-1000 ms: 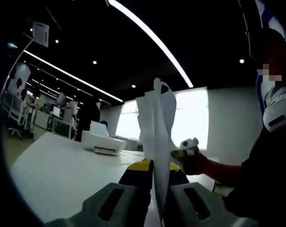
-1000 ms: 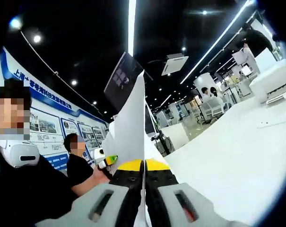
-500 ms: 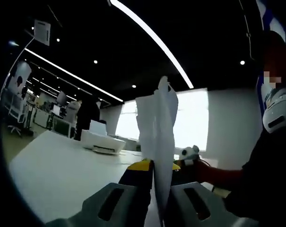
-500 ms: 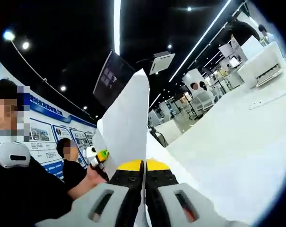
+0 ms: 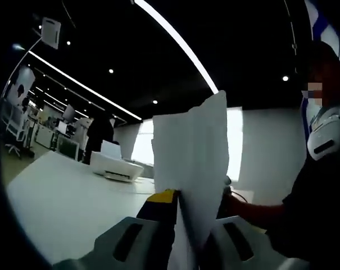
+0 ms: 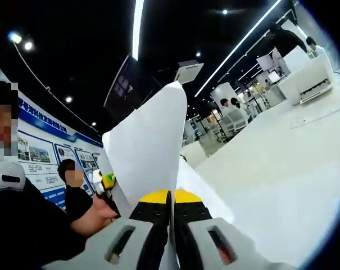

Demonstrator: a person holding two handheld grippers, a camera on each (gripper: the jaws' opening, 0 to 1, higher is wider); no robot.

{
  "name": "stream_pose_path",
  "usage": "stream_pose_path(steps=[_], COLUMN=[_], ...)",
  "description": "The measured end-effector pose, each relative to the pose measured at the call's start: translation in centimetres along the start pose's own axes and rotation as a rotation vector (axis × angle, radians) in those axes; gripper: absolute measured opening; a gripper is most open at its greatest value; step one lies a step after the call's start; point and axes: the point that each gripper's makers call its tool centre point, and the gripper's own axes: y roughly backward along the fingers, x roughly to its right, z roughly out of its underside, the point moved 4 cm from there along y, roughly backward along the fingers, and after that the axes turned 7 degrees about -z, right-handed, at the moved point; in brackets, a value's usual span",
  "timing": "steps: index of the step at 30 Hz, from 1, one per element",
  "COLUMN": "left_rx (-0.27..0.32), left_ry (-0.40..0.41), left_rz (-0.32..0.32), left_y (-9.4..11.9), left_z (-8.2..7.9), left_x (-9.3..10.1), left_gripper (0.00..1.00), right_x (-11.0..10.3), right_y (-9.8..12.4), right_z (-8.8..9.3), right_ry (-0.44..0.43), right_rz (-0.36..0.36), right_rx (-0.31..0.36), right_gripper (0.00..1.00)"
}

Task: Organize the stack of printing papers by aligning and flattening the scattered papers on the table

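Both left gripper (image 5: pixel 184 247) and right gripper (image 6: pixel 171 247) clamp papers (image 5: pixel 195 163) above table (image 5: pixel 63 197); uneven pull may tear sheets.

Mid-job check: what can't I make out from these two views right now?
- Left gripper view: stack of papers hides the right gripper behind it.
- Right gripper view: papers' lower edge is hidden between the shut jaws of the right gripper.
- Both views: sheet alignment unreadable; table cut by the rim.
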Motion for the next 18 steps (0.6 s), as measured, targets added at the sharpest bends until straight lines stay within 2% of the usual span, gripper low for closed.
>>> stream_pose_path(steps=[8, 12, 18], left_rx=[-0.004, -0.005, -0.006], left_ry=[0.0, 0.001, 0.002], left_rz=[0.001, -0.003, -0.004], left_y=[0.1, 0.1, -0.1], left_z=[0.1, 0.1, 0.2], left_x=[0.0, -0.1, 0.0], left_gripper=[0.12, 0.12, 0.12], right_x=[1.1, 0.4, -0.9], right_y=[0.4, -0.2, -1.4], right_z=[-0.3, 0.1, 1.3], right_ry=[-0.002, 0.046, 0.057], right_rz=[0.036, 0.03, 0.007], right_rx=[0.02, -0.005, -0.028], right_gripper=[0.0, 0.0, 0.0])
